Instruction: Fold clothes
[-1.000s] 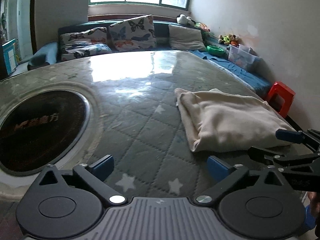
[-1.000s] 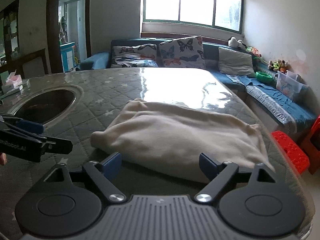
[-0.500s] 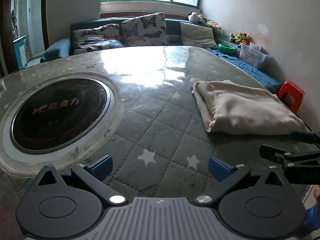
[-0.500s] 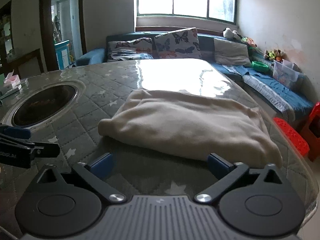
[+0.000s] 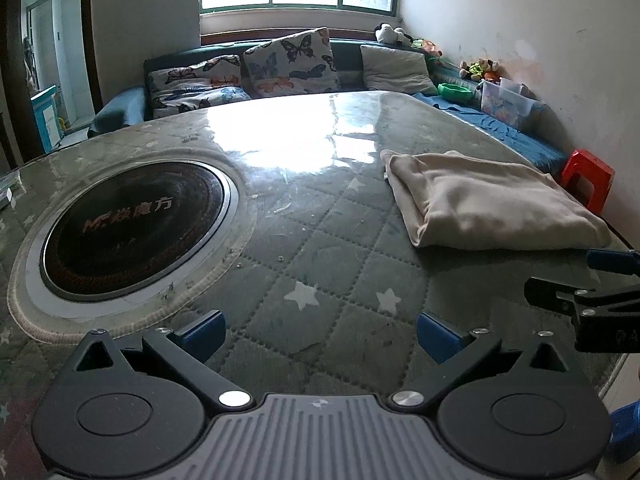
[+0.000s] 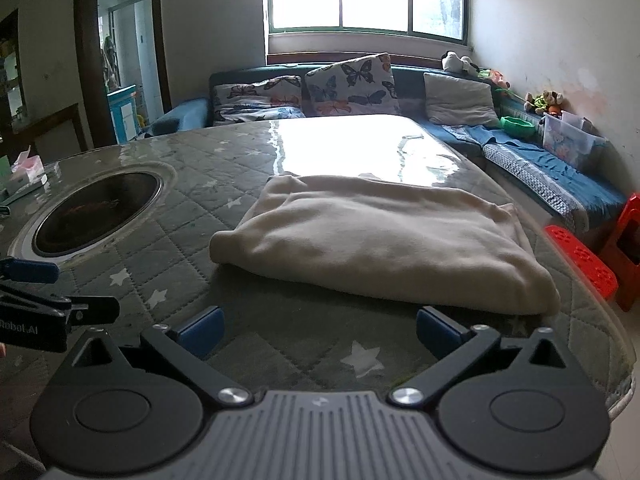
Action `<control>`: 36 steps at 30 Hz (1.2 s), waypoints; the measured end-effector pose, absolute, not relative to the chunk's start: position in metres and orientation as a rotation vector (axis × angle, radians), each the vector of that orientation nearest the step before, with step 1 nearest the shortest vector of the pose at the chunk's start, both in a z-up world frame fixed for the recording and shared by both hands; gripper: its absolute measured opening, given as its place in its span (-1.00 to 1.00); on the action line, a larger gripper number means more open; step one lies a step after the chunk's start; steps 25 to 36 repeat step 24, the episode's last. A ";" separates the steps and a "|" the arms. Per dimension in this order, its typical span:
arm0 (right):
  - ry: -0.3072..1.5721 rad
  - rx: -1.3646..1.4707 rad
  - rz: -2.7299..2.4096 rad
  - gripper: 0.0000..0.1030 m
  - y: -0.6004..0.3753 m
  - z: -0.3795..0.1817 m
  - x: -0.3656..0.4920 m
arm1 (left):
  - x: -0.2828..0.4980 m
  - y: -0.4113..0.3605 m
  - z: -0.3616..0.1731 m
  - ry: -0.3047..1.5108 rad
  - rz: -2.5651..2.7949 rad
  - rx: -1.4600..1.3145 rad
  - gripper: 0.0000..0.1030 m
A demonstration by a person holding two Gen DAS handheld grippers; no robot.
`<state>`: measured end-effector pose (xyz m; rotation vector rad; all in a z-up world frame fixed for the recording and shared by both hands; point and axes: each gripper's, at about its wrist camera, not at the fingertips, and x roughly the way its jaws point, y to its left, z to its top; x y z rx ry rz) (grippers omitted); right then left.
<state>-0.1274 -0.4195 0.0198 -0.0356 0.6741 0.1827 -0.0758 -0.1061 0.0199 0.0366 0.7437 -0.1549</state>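
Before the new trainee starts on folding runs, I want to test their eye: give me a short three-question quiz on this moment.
1. True or false: the right gripper is clamped on the folded cream garment.
2. Which sits in the table left of the garment? A) round black cooktop B) sink C) fruit bowl
3. Fill in: the left gripper stands ____, with nothing between its fingers.

Key: 1 false, it is open and short of the garment; 2 A; 3 open.

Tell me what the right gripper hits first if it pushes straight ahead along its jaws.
Probably the near folded edge of the cream garment. The right gripper is open and empty, with only bare quilted table cover before it. Depth is uncertain.
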 end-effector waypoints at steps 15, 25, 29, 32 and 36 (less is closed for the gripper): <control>0.670 -0.039 0.182 1.00 -0.417 0.021 -0.140 | -0.085 -0.123 0.021 0.750 -0.213 0.063 1.00; 0.675 -0.036 0.183 1.00 -0.416 0.019 -0.142 | -0.087 -0.127 0.020 0.732 -0.216 0.068 1.00; 0.675 -0.036 0.183 1.00 -0.416 0.019 -0.142 | -0.087 -0.127 0.020 0.732 -0.216 0.068 1.00; 0.675 -0.036 0.183 1.00 -0.416 0.019 -0.142 | -0.087 -0.127 0.020 0.732 -0.216 0.068 1.00; 0.675 -0.036 0.183 1.00 -0.416 0.019 -0.142 | -0.087 -0.127 0.020 0.732 -0.216 0.068 1.00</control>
